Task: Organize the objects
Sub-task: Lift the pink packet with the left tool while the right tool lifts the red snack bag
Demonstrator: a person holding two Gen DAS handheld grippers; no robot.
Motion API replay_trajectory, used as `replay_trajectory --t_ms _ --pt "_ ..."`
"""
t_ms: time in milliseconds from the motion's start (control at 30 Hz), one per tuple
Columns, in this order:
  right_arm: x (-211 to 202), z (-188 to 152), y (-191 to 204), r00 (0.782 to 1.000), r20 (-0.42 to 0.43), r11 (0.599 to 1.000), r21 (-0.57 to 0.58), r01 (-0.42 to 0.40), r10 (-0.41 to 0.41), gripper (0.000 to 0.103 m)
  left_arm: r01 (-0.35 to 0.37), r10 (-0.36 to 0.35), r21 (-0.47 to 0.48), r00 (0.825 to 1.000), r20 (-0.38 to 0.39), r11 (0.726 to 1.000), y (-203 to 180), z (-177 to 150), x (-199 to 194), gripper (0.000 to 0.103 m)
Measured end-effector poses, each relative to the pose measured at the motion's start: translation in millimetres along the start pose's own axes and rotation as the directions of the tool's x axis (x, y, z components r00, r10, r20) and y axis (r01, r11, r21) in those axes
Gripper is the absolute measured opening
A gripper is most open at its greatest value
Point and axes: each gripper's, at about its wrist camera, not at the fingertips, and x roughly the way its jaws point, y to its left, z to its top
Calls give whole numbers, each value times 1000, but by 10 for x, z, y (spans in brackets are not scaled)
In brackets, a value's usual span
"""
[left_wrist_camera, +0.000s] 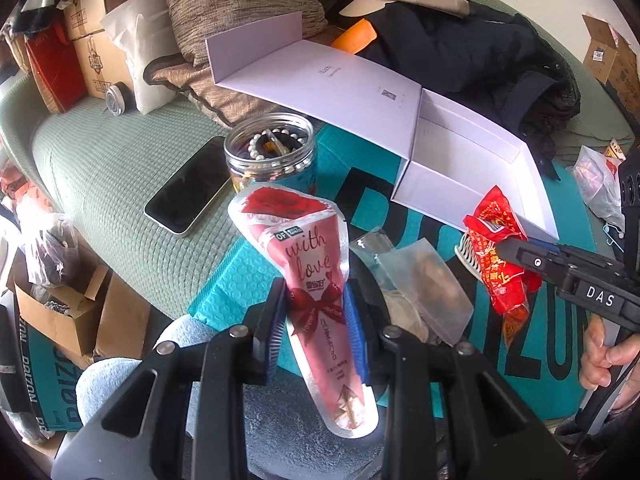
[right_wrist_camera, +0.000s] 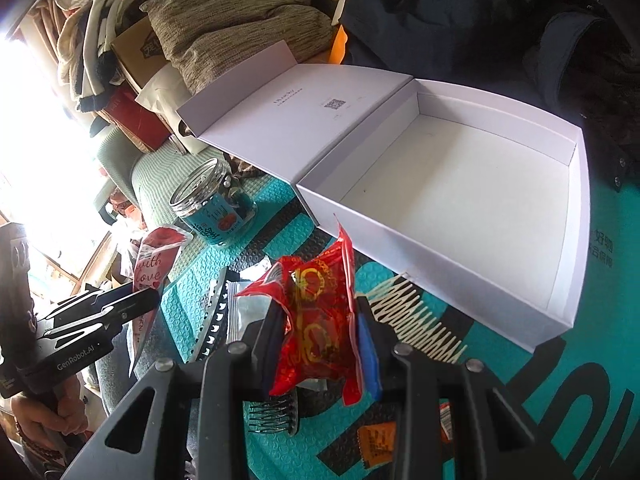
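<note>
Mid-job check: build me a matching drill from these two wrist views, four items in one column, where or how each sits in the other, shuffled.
Items
1. pink packet
2. red packet
3. clear jar
4. white box

States
A. open, nothing inside
B. clamped in the right gripper
C. standing lidless by the phone, beads inside
D. clamped in the left gripper

Pairs: 1-D, 2-B, 3-C, 4-A
</note>
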Motion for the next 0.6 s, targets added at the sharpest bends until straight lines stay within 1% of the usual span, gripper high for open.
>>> replay_trajectory --t_ms 300,600 --pt "-351 -115 -138 998 52 999 43 24 -26 33 71 -72 89 997 9 993 -459 4 -31 27" --pt "-704 -308 -330 993 95 992 110 64 -75 33 162 -166 202 986 7 966 -961 0 -96 27"
